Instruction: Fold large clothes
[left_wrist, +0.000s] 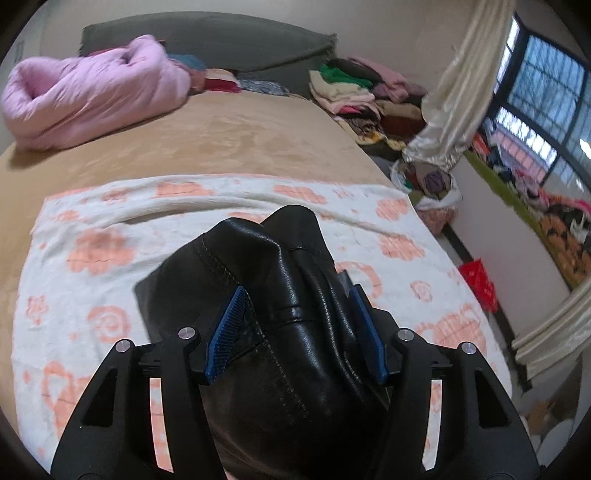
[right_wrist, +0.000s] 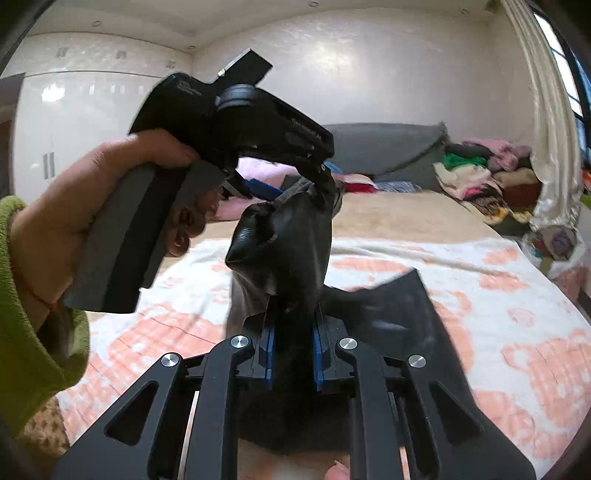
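My right gripper (right_wrist: 291, 325) has its jaws clamped on a bunched fold of the black leather garment (right_wrist: 284, 243); it is glossy, creased, seamed, lifted above the bed; my left gripper (left_wrist: 295, 314) has jaws closed around another thick fold; beneath lies a white blanket with orange flowers (left_wrist: 110, 236); farther back, a pink quilt (left_wrist: 92, 96).

R gripper (right_wrist: 291, 332) & L gripper (right_wrist: 325, 177) both clamp black leather garment (right_wrist: 284, 240) — above floral blanket (right_wrist: 480, 295).

No legible text

Small pale lettering on the left gripper (right_wrist: 317, 173) body, upper centre of the right wrist view, is too blurred to read.
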